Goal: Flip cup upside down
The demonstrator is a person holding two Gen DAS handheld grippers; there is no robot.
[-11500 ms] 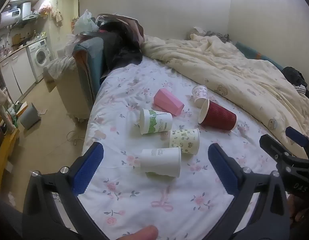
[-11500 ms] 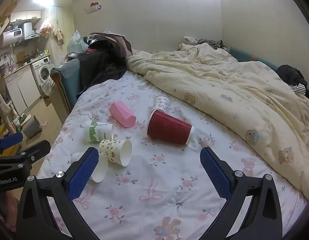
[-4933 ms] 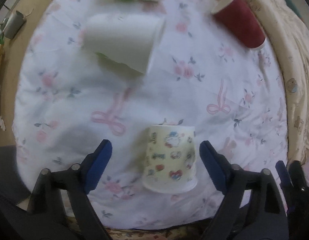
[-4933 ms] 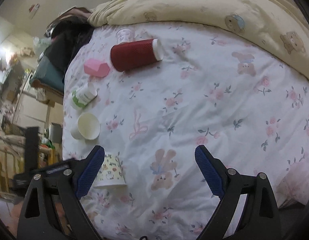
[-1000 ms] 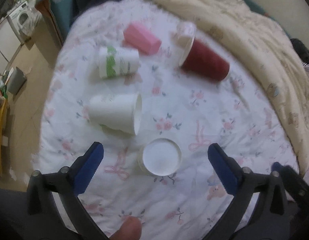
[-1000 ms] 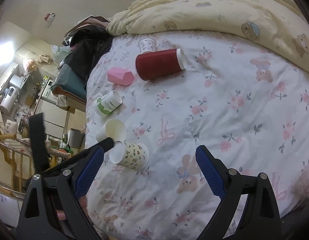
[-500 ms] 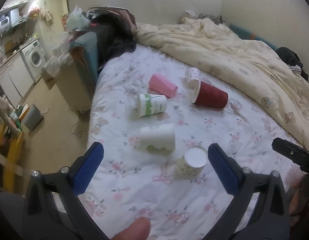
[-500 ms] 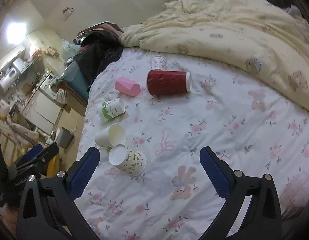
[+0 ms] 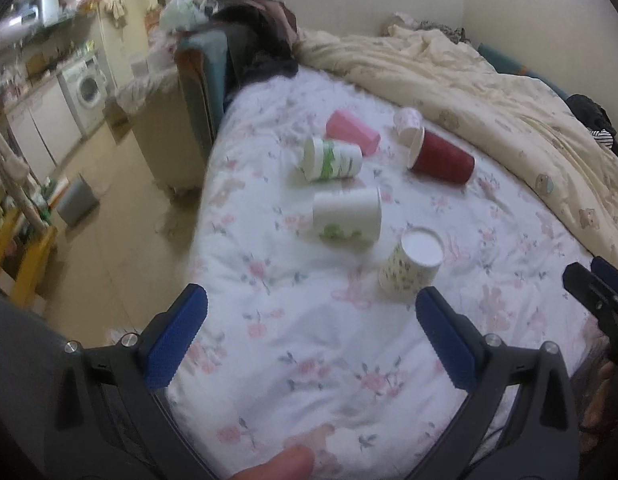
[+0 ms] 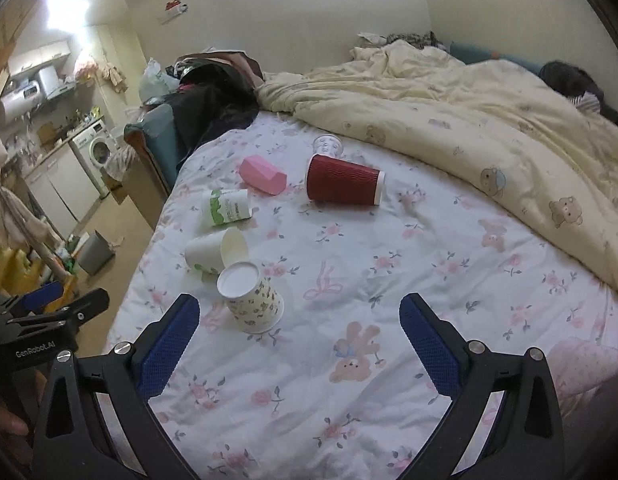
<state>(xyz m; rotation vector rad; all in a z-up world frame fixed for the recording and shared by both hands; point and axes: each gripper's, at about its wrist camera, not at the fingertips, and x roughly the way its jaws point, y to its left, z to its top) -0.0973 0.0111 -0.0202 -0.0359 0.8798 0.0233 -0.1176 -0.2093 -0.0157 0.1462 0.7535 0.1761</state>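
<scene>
The patterned paper cup [image 9: 411,268] stands upside down on the floral bedsheet, its white base up and leaning slightly; it also shows in the right wrist view [image 10: 251,298]. My left gripper [image 9: 309,336] is open and empty, held back from the cup, which lies near its right finger. My right gripper [image 10: 299,342] is open and empty, with the cup just beyond its left finger. The left gripper's body [image 10: 49,320] shows at the left of the right wrist view.
Other cups lie on their sides: a white one [image 9: 347,214], a green-and-white one [image 9: 331,159], a pink one [image 9: 351,132], a red one [image 9: 441,157] and a small one [image 9: 407,122]. A cream duvet [image 10: 469,112] covers the bed's right. The bed edge drops to the floor at left.
The patterned cup, once on its side, now stands inverted on the sheet. Over the last second both grippers have pulled back and tilted up, both open and empty.
</scene>
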